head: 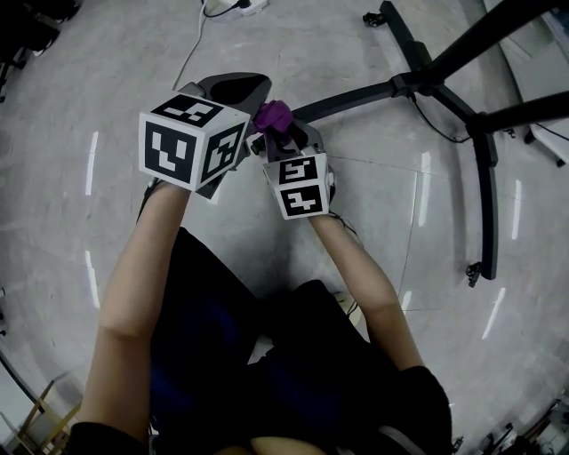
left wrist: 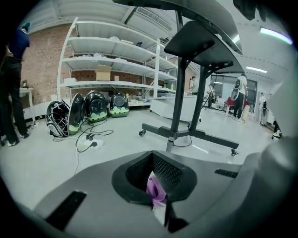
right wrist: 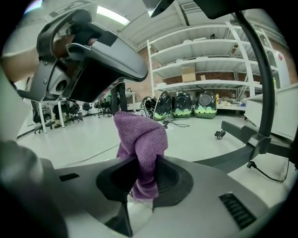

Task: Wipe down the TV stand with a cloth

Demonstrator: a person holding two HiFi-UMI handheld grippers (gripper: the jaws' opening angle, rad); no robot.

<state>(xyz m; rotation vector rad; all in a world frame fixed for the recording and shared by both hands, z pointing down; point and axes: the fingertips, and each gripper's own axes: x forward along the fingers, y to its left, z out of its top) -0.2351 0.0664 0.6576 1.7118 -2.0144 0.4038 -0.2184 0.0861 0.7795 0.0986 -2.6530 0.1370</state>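
Note:
In the head view both grippers are held close together over the floor, with a purple cloth (head: pixel 273 115) bunched between their front ends. My right gripper (right wrist: pixel 142 183) is shut on the purple cloth (right wrist: pixel 141 139), which stands up from its jaws in a folded lump. My left gripper (left wrist: pixel 158 197) is shut too, with a small piece of the purple cloth (left wrist: pixel 155 187) pinched at its jaw seam. The black TV stand (head: pixel 484 169) spreads its wheeled base legs on the floor to the right. In the left gripper view the TV stand (left wrist: pixel 179 93) rises ahead, a few steps off.
A white power strip (head: pixel 236 6) with a cable lies on the grey floor ahead. Metal shelving (left wrist: pixel 107 60) lines the brick wall, with several backpacks (left wrist: pixel 95 107) below it. A person (left wrist: pixel 13 79) stands at the far left; others stand far off to the right.

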